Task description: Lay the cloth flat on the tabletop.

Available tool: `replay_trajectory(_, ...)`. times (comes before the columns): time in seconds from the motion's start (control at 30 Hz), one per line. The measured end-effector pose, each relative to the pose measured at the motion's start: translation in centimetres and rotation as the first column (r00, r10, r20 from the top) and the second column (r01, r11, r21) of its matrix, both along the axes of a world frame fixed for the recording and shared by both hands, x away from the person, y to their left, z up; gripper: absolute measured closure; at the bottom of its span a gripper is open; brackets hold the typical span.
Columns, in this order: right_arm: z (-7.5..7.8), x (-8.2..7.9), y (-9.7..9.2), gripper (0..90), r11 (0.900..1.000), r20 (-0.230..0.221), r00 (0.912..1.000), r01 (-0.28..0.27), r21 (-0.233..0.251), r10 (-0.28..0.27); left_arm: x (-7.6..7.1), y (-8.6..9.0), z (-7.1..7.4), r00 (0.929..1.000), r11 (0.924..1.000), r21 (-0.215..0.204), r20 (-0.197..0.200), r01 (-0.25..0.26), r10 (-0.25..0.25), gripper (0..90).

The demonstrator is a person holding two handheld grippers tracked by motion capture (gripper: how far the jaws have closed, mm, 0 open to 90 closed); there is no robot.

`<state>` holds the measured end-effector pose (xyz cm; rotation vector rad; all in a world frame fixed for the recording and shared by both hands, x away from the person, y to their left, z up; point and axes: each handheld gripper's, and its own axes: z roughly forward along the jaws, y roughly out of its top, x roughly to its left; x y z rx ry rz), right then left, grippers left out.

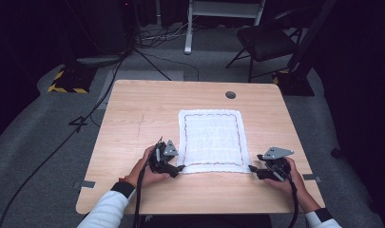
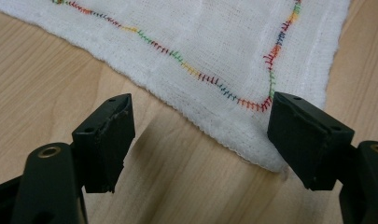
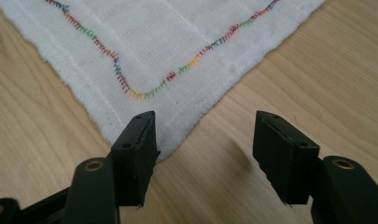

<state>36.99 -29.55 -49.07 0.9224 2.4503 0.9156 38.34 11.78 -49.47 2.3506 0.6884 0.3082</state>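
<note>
A: Where's the white cloth (image 1: pixel 213 141)?

B: Flat on the table (image 1: pixel 133 123). Its near left corner lies just ahead of the left gripper (image 1: pixel 179 168), between the spread jaws and under the tip of one.

A: And the right gripper (image 1: pixel 251 168)?

B: Jaws apart too, pinching nothing; the other near corner (rainbow stitching along the hem) pokes in beside one jaw, bare wood under the other.
</note>
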Motion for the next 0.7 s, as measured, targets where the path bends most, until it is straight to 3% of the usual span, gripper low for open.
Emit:
replay_trajectory(0.1,0.0,-0.6,-0.4,39.3,0.9999,-0.021,0.9998,-0.001,0.011,0.001,-0.7,0.1,0.0,0.9996,1.0000,-0.009,-0.027,0.004,-0.004,23.4)
replay_trajectory(0.47,0.0,-2.9,-0.8,37.1,0.9997,-0.047,0.9989,-0.004,0.025,0.005,-3.1,0.1,-0.2,0.9999,0.9997,-0.019,-0.002,0.013,-0.013,23.8)
replay_trajectory(0.7,0.0,-3.8,-0.9,36.9,0.9997,-0.055,0.9985,-0.003,0.024,0.005,-4.0,0.1,-0.2,0.9989,0.9992,-0.027,-0.037,0.029,-0.030,23.5)
